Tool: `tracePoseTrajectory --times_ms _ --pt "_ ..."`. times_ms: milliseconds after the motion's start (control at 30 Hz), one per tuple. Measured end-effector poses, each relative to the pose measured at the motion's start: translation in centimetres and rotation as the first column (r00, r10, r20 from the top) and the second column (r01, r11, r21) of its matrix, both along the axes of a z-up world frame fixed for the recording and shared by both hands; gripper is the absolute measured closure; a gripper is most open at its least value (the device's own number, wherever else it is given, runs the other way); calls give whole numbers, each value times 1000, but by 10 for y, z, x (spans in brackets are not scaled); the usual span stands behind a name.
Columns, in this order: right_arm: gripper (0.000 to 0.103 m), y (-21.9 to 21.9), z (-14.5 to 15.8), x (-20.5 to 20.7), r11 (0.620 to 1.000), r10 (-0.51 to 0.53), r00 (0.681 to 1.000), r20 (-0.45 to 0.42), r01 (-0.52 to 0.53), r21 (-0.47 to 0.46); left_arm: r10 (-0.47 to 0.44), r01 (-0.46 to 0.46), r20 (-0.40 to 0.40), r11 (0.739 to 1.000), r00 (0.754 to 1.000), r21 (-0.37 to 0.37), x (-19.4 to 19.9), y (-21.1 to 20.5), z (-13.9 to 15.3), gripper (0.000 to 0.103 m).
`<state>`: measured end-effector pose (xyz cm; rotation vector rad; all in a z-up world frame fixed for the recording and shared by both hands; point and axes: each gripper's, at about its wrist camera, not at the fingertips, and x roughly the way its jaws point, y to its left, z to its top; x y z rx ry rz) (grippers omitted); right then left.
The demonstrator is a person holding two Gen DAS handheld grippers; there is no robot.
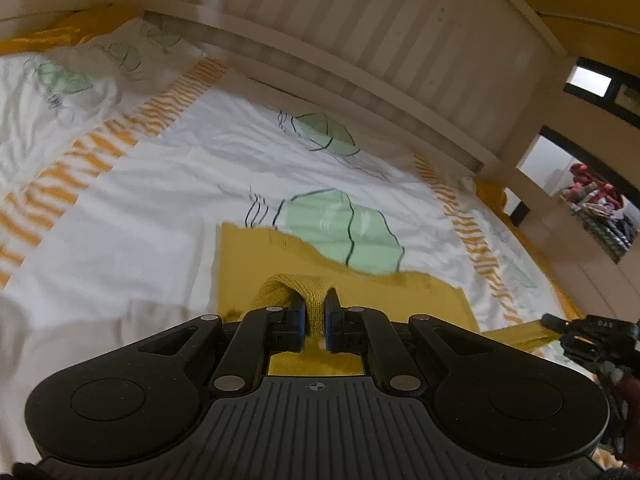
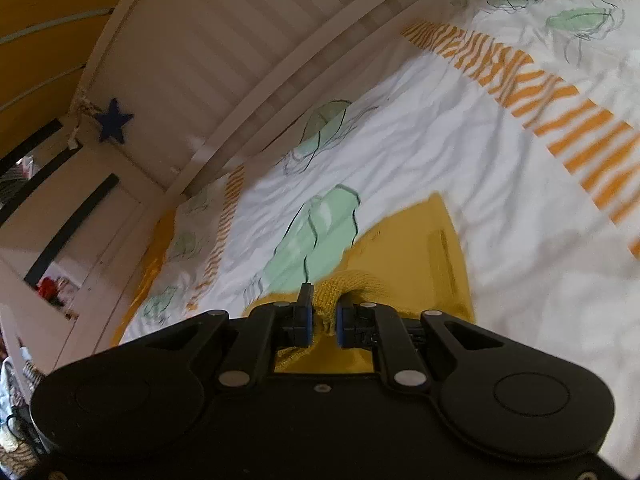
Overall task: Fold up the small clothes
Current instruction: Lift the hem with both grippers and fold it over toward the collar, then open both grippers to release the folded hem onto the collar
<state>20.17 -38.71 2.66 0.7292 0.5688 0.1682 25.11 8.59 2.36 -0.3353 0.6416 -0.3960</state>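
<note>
We hold the mustard-yellow knitted garment (image 1: 256,264) with both tools at once. In the left wrist view, our left gripper (image 1: 315,322) sits at the lower centre of the frame, its blue-padded jaws drawn narrow onto a bunched ribbed fold of the knit. The right wrist view shows the same at its lower centre: our right gripper (image 2: 324,320) has its jaws pinched close on another gathered edge of the yellow cloth (image 2: 404,252). The right tool also shows at the far right edge of the left view, with a strip of the yellow fabric running toward it.

The rest of the garment lies ahead of the jaws on the bed sheet (image 1: 168,184), a white spread printed with pale green leaf shapes and orange striped bands. The far yellow edge lies across one green leaf in the middle of both frames. We judge that two pinches on one side let us carry that side over evenly, so the fold line stays straight instead of twisting. The narrow grip suits thin, soft knit, which would slip from looser jaws.

Beyond the sheet, the white slatted bed rail (image 1: 400,52) curves across the upper part of the frame. A dark blue star (image 2: 113,121) hangs at the upper left of the right view.

The fold looks under way, not finished.
</note>
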Motion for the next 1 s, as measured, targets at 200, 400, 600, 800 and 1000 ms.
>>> tracePoseTrajectory --times_ms 200,400,600,800,1000 --pt "85 -6 -23 49 1000 -25 999 -30 25 4 0 0 -5 999 1000 50 49 -13 -15 95" --pt "83 -7 -52 80 999 -34 997 -73 34 2 20 -15 -59 997 998 79 87 -21 -41 95" --pt "70 -13 -70 93 998 -64 994 -90 63 -16 53 -46 -111 997 992 62 111 -18 -66 80" --pt "27 -19 -68 88 993 -104 994 -41 101 -67 138 -131 -85 988 987 82 118 -9 -69 64" --pt "27 -6 -49 79 968 -69 998 -8 64 -242 25 -22 -10 973 1000 231 89 -28 -59 62"
